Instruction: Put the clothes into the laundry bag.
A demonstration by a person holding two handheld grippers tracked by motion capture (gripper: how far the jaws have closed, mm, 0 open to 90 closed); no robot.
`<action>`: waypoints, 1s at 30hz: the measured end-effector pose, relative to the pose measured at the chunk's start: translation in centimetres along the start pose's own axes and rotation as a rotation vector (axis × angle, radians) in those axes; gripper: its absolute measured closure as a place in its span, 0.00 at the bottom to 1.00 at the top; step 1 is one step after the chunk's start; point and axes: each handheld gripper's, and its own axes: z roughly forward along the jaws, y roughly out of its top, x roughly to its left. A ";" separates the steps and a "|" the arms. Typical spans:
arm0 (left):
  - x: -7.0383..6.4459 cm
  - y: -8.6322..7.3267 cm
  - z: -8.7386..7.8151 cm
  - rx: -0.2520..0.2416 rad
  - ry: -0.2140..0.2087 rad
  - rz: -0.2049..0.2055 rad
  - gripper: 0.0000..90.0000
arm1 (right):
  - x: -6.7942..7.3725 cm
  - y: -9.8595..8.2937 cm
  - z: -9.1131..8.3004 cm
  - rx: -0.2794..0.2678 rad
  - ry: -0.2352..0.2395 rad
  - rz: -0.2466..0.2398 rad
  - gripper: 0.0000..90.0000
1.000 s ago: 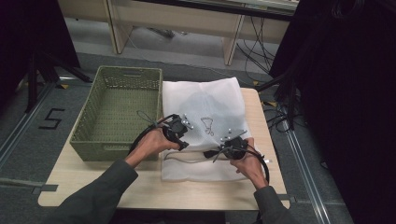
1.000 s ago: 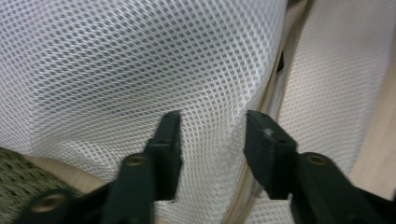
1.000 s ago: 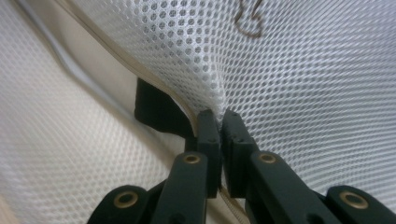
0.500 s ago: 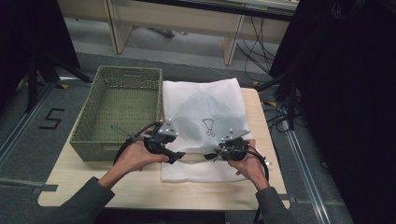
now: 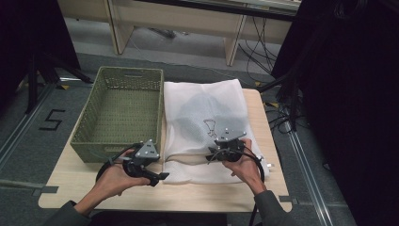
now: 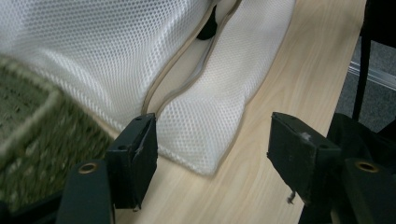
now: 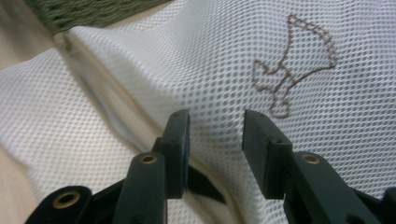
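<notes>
Each hand-held unit, the left gripper [image 5: 160, 176] and the right gripper [image 5: 212, 157], has 2 flat black jaws on black arms with a brass-coloured pivot eyelet. Each carries a grey 3-cornered plate on top and trails a black cable. The person wears dark grey sleeves [image 5: 66, 216].

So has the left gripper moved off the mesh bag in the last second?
Yes. The left gripper has drawn back toward the person and left, off the mesh bag, now at the near corner of the green basket, jaws open.
</notes>
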 end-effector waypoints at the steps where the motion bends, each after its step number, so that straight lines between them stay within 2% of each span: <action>1: 0.1 -0.3 -0.1 -0.002 0.004 0.006 0.36 | -0.2 0.0 0.1 0.012 -0.005 0.003 0.68; 4: 0.3 -1.4 -0.7 -0.010 0.017 -0.008 0.36 | -0.7 -0.4 0.8 0.052 -0.024 0.018 0.66; 5: 0.3 -1.8 -0.8 -0.017 0.015 -0.026 0.35 | -0.9 -0.5 0.9 0.067 -0.018 0.012 0.66; 6: 0.3 -2.1 -1.0 -0.013 0.016 -0.025 0.35 | -1.0 -0.6 1.0 0.067 -0.023 0.014 0.69; 7: 0.4 -2.6 -1.0 -0.017 0.013 -0.043 0.35 | -1.2 -0.7 1.1 0.082 -0.018 0.013 0.75; 8: 0.5 -2.9 -1.2 -0.010 0.026 -0.043 0.35 | -1.3 -0.8 1.3 0.078 -0.018 0.008 0.84; 9: 0.6 -3.3 -1.3 -0.011 0.020 -0.040 0.35 | -1.5 -0.7 1.3 0.102 -0.007 -0.002 0.91; 10: 0.6 -3.6 -1.4 -0.013 0.018 -0.066 0.35 | -1.5 -0.8 1.6 0.095 -0.010 -0.004 0.96; 13: 1.1 -4.4 -1.9 -0.015 0.031 -0.063 0.35 | -1.4 -0.7 1.4 0.120 0.008 -0.016 0.99; 14: 1.0 -4.7 -1.9 -0.014 0.037 -0.093 0.35 | -1.2 -0.7 1.2 0.131 0.009 -0.024 0.99; 16: 1.2 -5.0 -2.0 -0.009 0.032 -0.091 0.35 | -1.1 -0.9 1.3 0.157 0.024 -0.032 1.00; 17: 1.2 -5.2 -1.9 -0.012 0.031 -0.112 0.35 | -1.0 -1.1 1.6 0.171 0.022 -0.036 1.00; 18: 1.2 -5.3 -1.9 -0.003 0.039 -0.098 0.35 | -1.0 -1.4 2.0 0.206 0.041 -0.045 1.00; 20: 1.2 -5.6 -1.7 -0.002 0.033 -0.114 0.35 | -0.7 -1.8 3.0 0.265 0.047 -0.036 1.00; 22: 1.2 -5.7 -1.7 0.006 0.033 -0.107 0.35 | -0.5 -1.8 3.6 0.285 0.040 -0.050 0.98; 23: 1.2 -5.7 -1.7 0.006 0.042 -0.109 0.35 | -0.4 -1.7 3.6 0.289 0.045 -0.029 0.97; 24: 1.2 -5.8 -1.8 0.003 0.035 -0.108 0.35 | -0.4 -1.6 3.5 0.283 0.030 -0.032 0.94; 25: 1.2 -5.8 -1.9 0.002 0.048 -0.101 0.35 | -0.6 -1.6 3.3 0.268 0.029 -0.033 0.91; 26: 1.3 -5.9 -2.0 0.001 0.037 -0.109 0.34 | -0.7 -1.5 3.0 0.252 0.033 -0.019 0.88; 27: 1.3 -6.0 -2.1 0.000 0.053 -0.117 0.34 | -0.8 -1.5 2.8 0.233 0.033 0.000 0.84; 28: 1.4 -6.1 -2.2 -0.006 0.047 -0.123 0.34 | -0.8 -1.5 2.4 0.228 0.034 0.028 0.81; 30: 1.5 -6.4 -2.4 -0.002 0.062 -0.119 0.34 | -1.0 -1.6 1.7 0.194 0.052 0.057 0.79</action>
